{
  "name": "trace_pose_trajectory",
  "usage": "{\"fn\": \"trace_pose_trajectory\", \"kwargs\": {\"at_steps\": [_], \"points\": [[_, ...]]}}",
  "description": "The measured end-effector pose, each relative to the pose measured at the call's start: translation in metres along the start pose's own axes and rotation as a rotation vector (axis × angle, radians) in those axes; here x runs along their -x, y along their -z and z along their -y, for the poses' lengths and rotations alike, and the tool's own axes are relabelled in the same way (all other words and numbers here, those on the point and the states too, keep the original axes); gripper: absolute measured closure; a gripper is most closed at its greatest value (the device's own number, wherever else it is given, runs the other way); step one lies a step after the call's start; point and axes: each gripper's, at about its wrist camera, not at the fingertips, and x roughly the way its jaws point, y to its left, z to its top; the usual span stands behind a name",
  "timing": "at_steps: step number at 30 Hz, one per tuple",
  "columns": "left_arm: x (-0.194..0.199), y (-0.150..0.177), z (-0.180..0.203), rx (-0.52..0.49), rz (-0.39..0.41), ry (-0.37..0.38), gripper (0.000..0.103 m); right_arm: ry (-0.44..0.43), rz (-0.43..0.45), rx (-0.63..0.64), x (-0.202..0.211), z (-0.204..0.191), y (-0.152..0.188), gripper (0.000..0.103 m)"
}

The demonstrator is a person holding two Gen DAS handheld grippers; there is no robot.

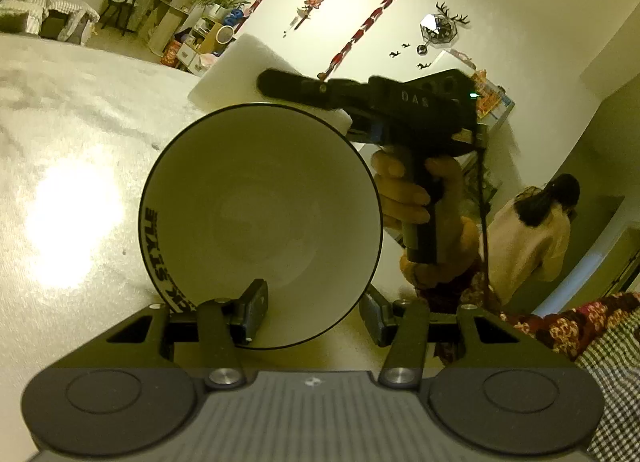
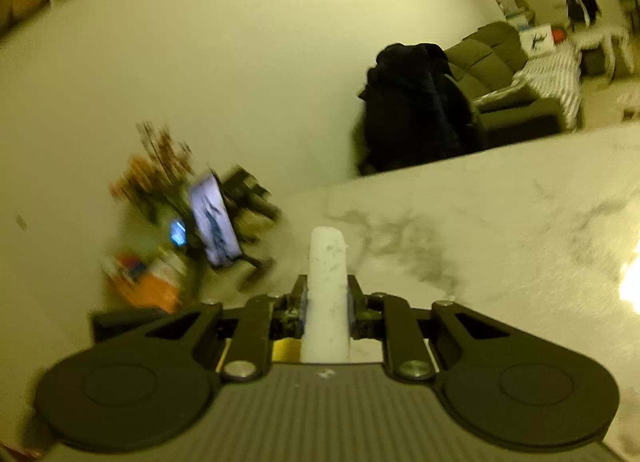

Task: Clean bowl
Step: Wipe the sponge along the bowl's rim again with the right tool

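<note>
A white bowl (image 1: 260, 198) with a thin dark rim and black lettering on its outside is tipped up, its inside facing the left wrist camera. My left gripper (image 1: 316, 298) is shut on its lower wall, one finger (image 1: 252, 310) inside and the other (image 1: 374, 320) outside. Just behind the bowl's upper rim, my right gripper (image 1: 276, 82), carried by a hand (image 1: 404, 198), is shut on a white sponge (image 1: 234, 66). In the right wrist view the sponge (image 2: 326, 262) stands edge-on between the pads of that gripper (image 2: 326, 290).
A white marble table (image 1: 60, 122) lies under the bowl, and its top (image 2: 500, 222) has a bright glare patch. A person in a light top (image 1: 528, 238) stands at the right. A dark coat over a chair (image 2: 412, 110) and cluttered items (image 2: 180, 222) sit past the table edge.
</note>
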Motion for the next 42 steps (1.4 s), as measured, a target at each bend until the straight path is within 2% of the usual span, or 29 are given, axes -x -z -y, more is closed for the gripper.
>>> {"fn": "trace_pose_trajectory", "kwargs": {"at_steps": [2, 4, 6, 10, 16, 24, 29, 37, 42], "points": [[-0.001, 0.001, 0.001, -0.002, 0.003, -0.008, 0.051, -0.071, 0.024, -0.019, 0.007, 0.000, -0.002, 0.085], [-0.002, 0.002, 0.001, 0.000, 0.008, -0.014, 0.050, -0.215, 0.053, -0.095, 0.015, 0.006, -0.002, 0.085], [-0.003, 0.001, 0.001, -0.001, 0.009, -0.019, 0.050, -0.239, 0.056, -0.094, 0.018, 0.004, -0.002, 0.084], [-0.004, 0.000, 0.002, -0.006, 0.010, -0.027, 0.050, -0.213, 0.012, -0.105, 0.011, 0.004, 0.003, 0.084], [-0.003, -0.001, 0.001, 0.010, 0.028, -0.031, 0.049, -0.207, -0.010, -0.210, 0.004, 0.024, 0.011, 0.084], [0.001, -0.001, 0.002, 0.016, 0.029, -0.025, 0.049, -0.116, -0.036, -0.262, 0.001, 0.042, 0.015, 0.084], [0.002, -0.001, 0.001, 0.021, 0.030, -0.022, 0.049, -0.167, -0.018, -0.232, 0.006, 0.039, 0.018, 0.084], [0.002, 0.000, -0.001, 0.026, 0.032, -0.018, 0.049, -0.339, -0.019, -0.230, 0.010, 0.036, 0.017, 0.084], [0.003, 0.000, -0.001, 0.027, 0.033, -0.017, 0.049, -0.275, -0.027, -0.241, 0.007, 0.040, 0.018, 0.084]]}}
